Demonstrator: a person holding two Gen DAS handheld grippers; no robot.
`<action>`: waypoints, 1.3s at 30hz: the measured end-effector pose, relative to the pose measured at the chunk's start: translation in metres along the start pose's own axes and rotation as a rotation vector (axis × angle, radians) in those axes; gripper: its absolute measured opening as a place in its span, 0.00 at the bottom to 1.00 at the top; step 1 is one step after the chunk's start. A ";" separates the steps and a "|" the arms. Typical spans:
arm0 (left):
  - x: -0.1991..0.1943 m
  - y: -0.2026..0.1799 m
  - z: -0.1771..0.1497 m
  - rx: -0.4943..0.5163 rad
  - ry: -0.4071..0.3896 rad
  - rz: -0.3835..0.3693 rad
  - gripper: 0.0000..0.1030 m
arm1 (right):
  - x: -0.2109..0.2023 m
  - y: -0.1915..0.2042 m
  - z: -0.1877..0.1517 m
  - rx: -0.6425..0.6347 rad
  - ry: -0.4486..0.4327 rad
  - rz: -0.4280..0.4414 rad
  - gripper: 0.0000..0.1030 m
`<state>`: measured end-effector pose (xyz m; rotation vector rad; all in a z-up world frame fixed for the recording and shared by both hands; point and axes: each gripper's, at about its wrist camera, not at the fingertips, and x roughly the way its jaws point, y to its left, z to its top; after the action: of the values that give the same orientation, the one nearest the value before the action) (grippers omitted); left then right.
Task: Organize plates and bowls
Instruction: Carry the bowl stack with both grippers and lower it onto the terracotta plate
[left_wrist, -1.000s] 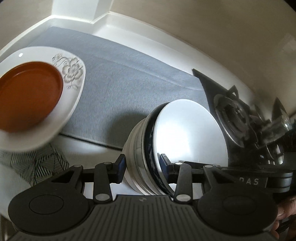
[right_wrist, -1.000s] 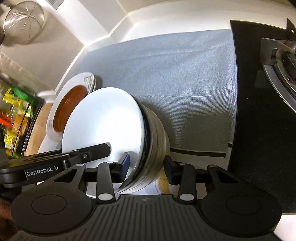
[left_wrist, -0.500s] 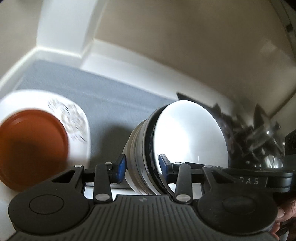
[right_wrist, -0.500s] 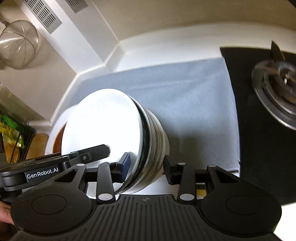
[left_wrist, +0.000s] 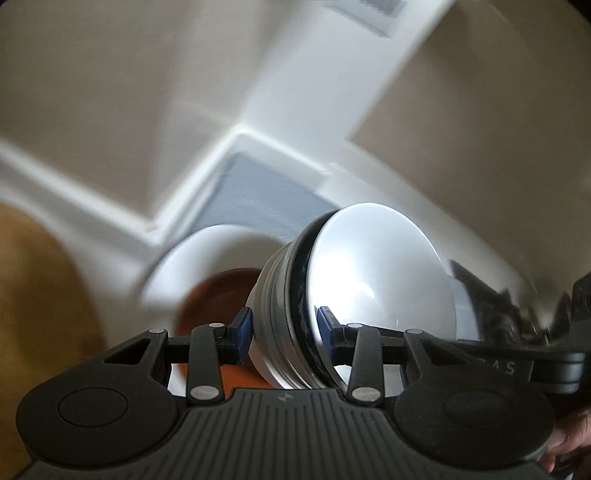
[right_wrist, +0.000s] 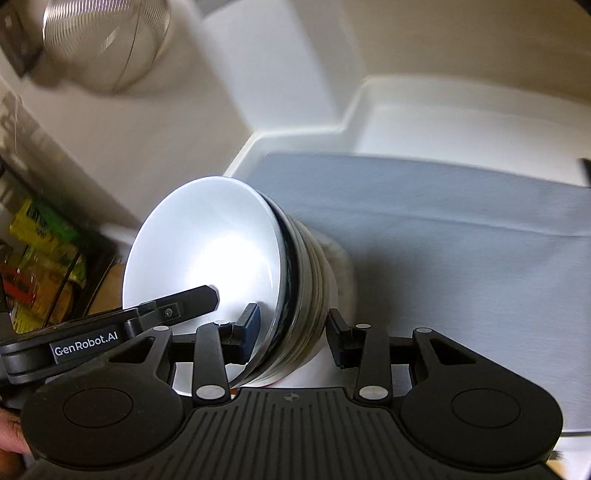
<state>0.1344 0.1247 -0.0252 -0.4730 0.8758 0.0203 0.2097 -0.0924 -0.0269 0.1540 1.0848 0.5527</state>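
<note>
A stack of nested bowls (left_wrist: 369, 291), white inside with a dark band at the rim, hangs between both grippers, tilted on its side above the counter. My left gripper (left_wrist: 286, 334) is shut on the stack's rim edges. My right gripper (right_wrist: 293, 334) is shut on the same stack (right_wrist: 221, 258) from the opposite side. Below and behind the stack, a white plate (left_wrist: 192, 266) carries a brown plate (left_wrist: 218, 295), both blurred. In the right wrist view the left gripper's finger (right_wrist: 184, 304) reaches into the top bowl.
A grey mat (right_wrist: 461, 229) covers the counter up to the white wall corner (left_wrist: 236, 136). A metal strainer (right_wrist: 107, 40) hangs at upper left. Coloured packets (right_wrist: 40, 240) sit on a rack at left. The stove (left_wrist: 491, 317) is a dark blur at right.
Both grippers have lifted the bowl stack higher and swung it left toward the white and brown plates. The views now tilt up to the walls, and the stove has slid out of view.
</note>
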 end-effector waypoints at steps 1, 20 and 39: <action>0.002 0.007 0.000 -0.011 0.001 0.007 0.40 | 0.007 0.006 0.000 -0.012 0.015 -0.003 0.40; 0.015 0.036 0.001 -0.049 0.038 -0.017 0.48 | 0.048 0.024 0.005 -0.001 0.132 -0.035 0.47; -0.037 0.111 -0.015 -0.174 -0.167 -0.008 0.09 | -0.035 -0.017 -0.004 0.065 -0.148 0.047 0.30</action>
<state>0.0762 0.2240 -0.0490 -0.6282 0.7109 0.1280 0.2000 -0.1246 -0.0074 0.2733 0.9576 0.5401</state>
